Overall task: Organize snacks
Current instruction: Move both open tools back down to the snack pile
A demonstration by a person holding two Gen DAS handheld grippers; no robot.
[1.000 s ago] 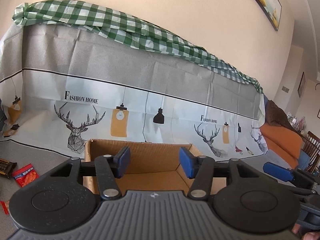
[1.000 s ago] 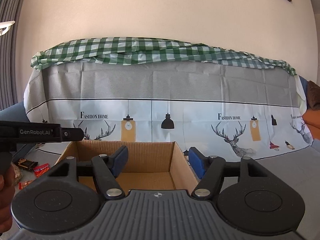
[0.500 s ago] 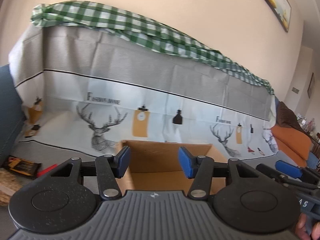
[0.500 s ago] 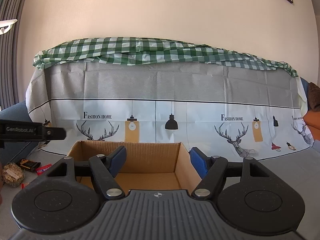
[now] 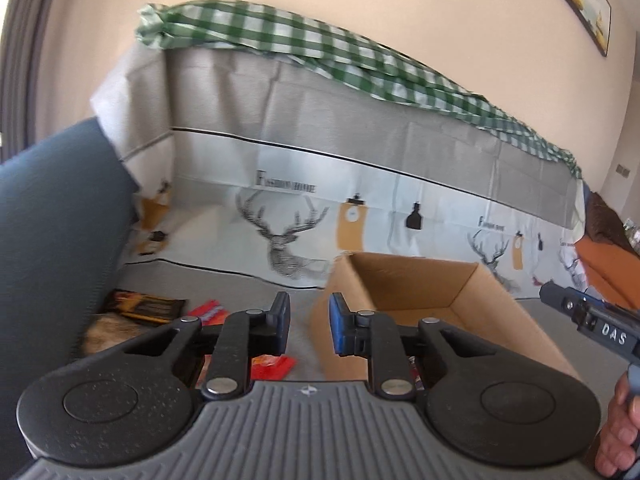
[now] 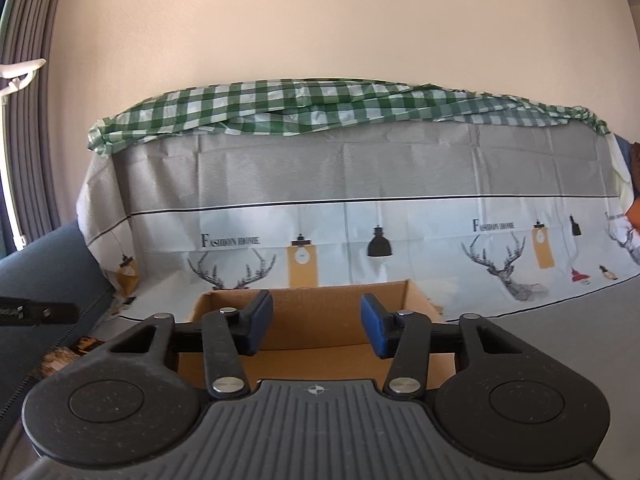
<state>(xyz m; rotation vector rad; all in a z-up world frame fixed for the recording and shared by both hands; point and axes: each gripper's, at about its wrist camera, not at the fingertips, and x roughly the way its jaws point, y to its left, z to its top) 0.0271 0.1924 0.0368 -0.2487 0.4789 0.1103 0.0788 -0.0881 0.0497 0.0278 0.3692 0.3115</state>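
Observation:
An open, empty-looking cardboard box stands on the grey cover. Left of it lie snacks: a red packet under my left gripper, another red packet and a dark yellow-printed pack. My left gripper hovers over the gap between the box's left wall and the snacks. Its jaws are closing with nothing between them. My right gripper points into the box from the front. Its jaws are closing too, on nothing.
A deer-print sheet with a green checked cloth on top covers the sofa back behind the box. A blue cushion rises at the left. A hand holds the other gripper at the right edge.
The left view has swung to the left: the box has slid right in it and the snacks have come into sight. The jaws of both grippers have narrowed.

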